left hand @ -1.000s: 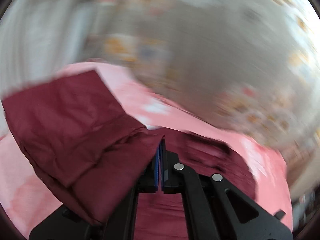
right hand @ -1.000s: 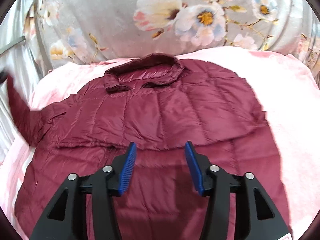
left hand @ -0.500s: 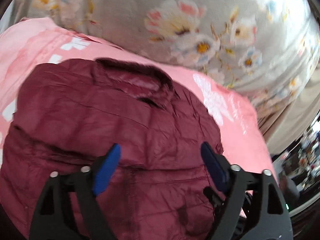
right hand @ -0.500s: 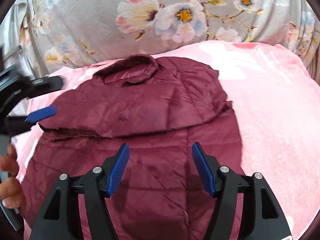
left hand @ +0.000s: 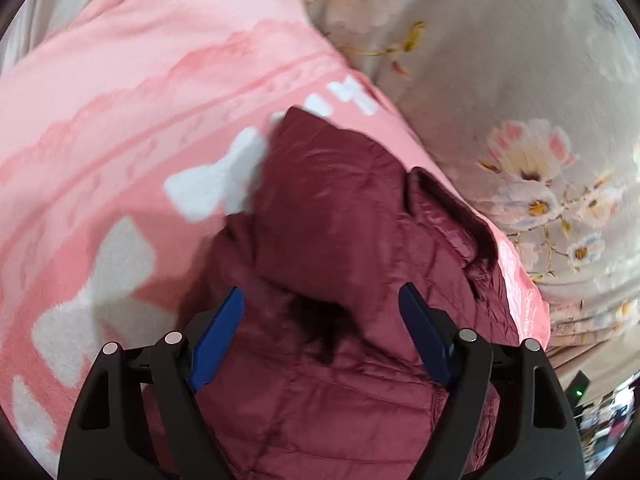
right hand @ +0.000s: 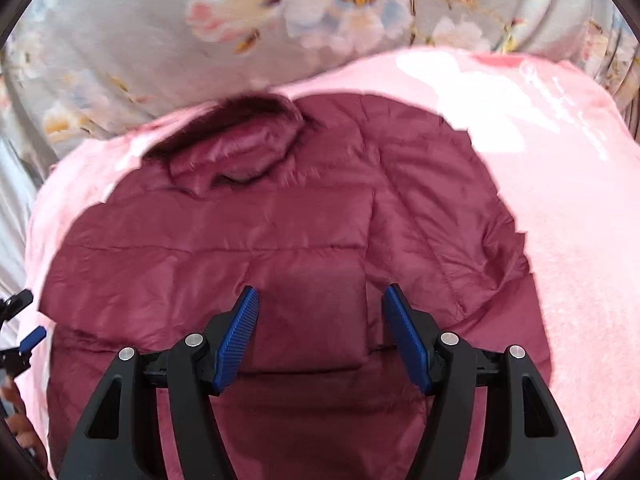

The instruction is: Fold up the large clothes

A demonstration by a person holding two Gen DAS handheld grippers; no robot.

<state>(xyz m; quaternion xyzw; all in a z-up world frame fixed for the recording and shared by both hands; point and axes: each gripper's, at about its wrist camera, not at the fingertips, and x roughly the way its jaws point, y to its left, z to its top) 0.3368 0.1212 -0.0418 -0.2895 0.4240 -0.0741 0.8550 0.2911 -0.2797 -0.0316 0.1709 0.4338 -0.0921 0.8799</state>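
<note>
The left hand-held gripper (left hand: 320, 332) hangs just above the jacket (left hand: 340, 320), tilted down at it. Its blue pads (left hand: 218, 336) stand wide apart with only loose fabric below them, so it holds nothing; its jaws have just been closing a little after springing open. The sleeve (left hand: 328, 208) lies folded inward across the jacket's body right ahead of it, which suits a release: the fold looks laid down, and the open jaws are likely clear of it so that it stays put.

The right hand-held gripper (right hand: 320, 332) is open too, and its jaws have just been narrowing, with nothing pressed between its pads (right hand: 236, 336). It points down at the middle of the jacket (right hand: 280, 248), over the end of the folded sleeve (right hand: 312, 312), probably ready to smooth or take the next fold. At the left edge of its view the tip of the left hand-held gripper shows, with fingers (right hand: 18, 426) of the person's hand below it.

The jacket lies spread, collar (right hand: 240, 140) away from the person, on a pink blanket (right hand: 560, 240) over the bed, with a floral cover (right hand: 280, 20) behind it.

Much is unclear. The left view is smeared by motion, so the seams and the sleeve's edge blur. The jacket's hem is cut off beneath both grippers, and whether the other sleeve is already folded under cannot be told. The dark patch under the sleeve's end may be shadow or a gap.
</note>
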